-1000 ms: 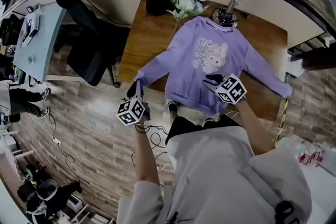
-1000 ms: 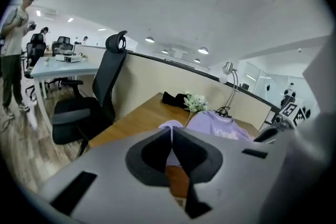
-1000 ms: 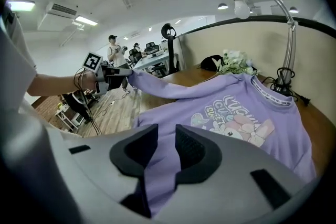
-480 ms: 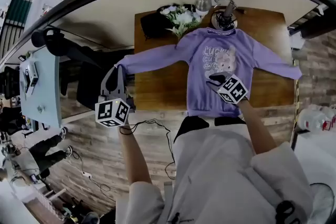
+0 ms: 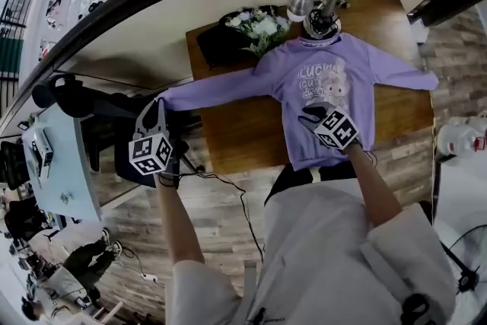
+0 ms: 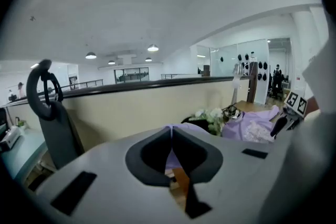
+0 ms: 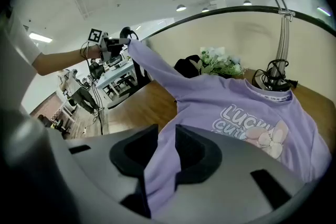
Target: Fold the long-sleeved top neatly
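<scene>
A purple long-sleeved top [image 5: 327, 80] with a cartoon print lies face up on the wooden table [image 5: 236, 125]. Its left sleeve [image 5: 213, 91] is stretched straight out past the table's left edge. My left gripper [image 5: 156, 106] is shut on the cuff, and purple cloth [image 6: 170, 157] shows between the closed jaws. My right gripper [image 5: 308, 116] rests on the body of the top near the hem. It is shut on a fold of the purple fabric [image 7: 160, 157]. The right sleeve [image 5: 403, 76] lies spread toward the table's right edge.
A desk lamp [image 5: 300, 2], a bunch of white flowers [image 5: 259, 24] and a black bag [image 5: 221, 42] stand along the table's far edge. A dark office chair [image 5: 76, 99] is left of the table, beside my left gripper. A cable [image 5: 221, 183] lies on the wood floor.
My left gripper has swung out to the left and risen, drawing the left sleeve straight beyond the table edge. The right gripper has shifted a little while staying on the top's body.
</scene>
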Available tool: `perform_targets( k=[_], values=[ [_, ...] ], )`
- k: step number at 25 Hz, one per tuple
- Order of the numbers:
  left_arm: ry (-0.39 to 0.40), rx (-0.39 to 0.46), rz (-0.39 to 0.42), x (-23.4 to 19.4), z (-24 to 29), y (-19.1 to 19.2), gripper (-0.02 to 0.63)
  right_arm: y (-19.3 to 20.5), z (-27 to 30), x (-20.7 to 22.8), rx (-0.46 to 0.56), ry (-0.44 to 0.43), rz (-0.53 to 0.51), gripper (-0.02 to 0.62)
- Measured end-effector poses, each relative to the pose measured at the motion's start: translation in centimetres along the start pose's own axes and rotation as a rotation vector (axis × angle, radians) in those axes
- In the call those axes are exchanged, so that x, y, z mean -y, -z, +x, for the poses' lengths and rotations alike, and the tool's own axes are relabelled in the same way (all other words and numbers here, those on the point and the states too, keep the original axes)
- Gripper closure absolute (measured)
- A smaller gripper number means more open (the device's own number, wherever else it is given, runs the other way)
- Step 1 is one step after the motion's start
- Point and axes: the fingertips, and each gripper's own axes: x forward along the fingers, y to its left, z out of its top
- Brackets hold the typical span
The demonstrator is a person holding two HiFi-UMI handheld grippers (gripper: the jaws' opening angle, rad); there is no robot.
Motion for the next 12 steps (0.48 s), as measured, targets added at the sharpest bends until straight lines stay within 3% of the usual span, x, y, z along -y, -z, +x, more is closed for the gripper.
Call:
perform_targets(
  k=[6, 12],
  values=[
    [-0.032, -0.183, -0.119, -4.5, 3.5, 10.7, 0.577, 0.9, 1.0, -0.5, -0.035, 0.040, 0.036, 0.483],
    [-0.056, -0.301, -0.249, -6.1, 6.1, 17.4, 0.575, 2.6, 0.8, 0.4, -0.075, 0.091, 0.068, 0.485]
  ],
)
